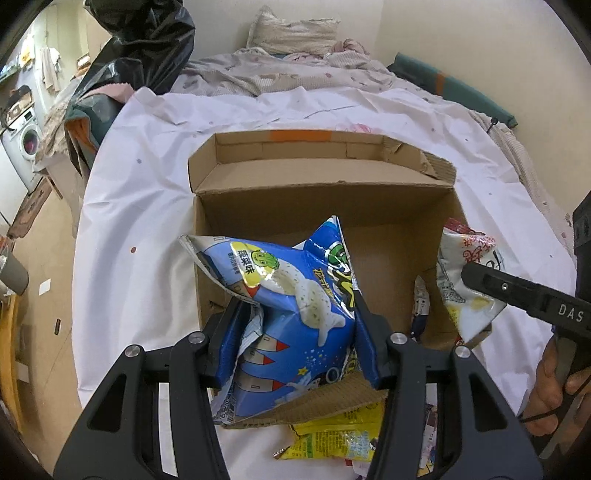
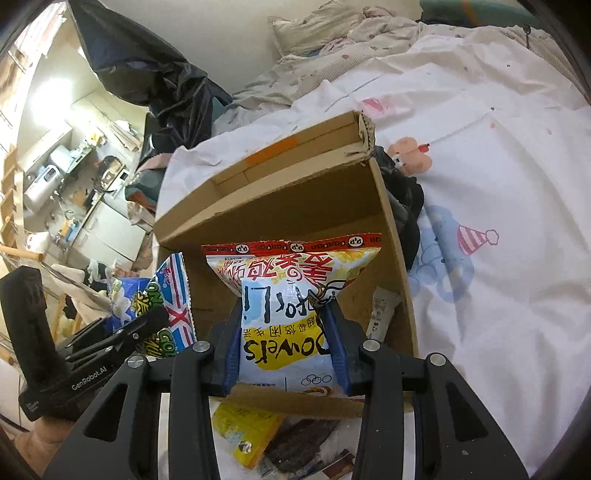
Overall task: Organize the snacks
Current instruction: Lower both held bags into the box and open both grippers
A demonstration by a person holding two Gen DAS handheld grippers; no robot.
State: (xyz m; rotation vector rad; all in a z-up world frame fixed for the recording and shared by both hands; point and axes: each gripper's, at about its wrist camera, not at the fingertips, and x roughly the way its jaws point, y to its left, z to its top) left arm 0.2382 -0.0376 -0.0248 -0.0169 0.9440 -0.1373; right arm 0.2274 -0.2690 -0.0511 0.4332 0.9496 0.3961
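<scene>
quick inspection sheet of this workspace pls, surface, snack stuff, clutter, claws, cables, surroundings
surface: white printed bedsheet over a bed.
job's things: open brown cardboard box on the sheet; blue puffed snack bag and white, red and yellow snack bag, both held over the box; a small packet already inside it.
clutter: yellow snack packet and dark flat packet lying in front of the box.
claws: left claw shut on the blue bag; right claw shut on the white bag.
cables: nothing seen.
surroundings: black plastic bag, crumpled bedding with a pillow, washing machine.
</scene>
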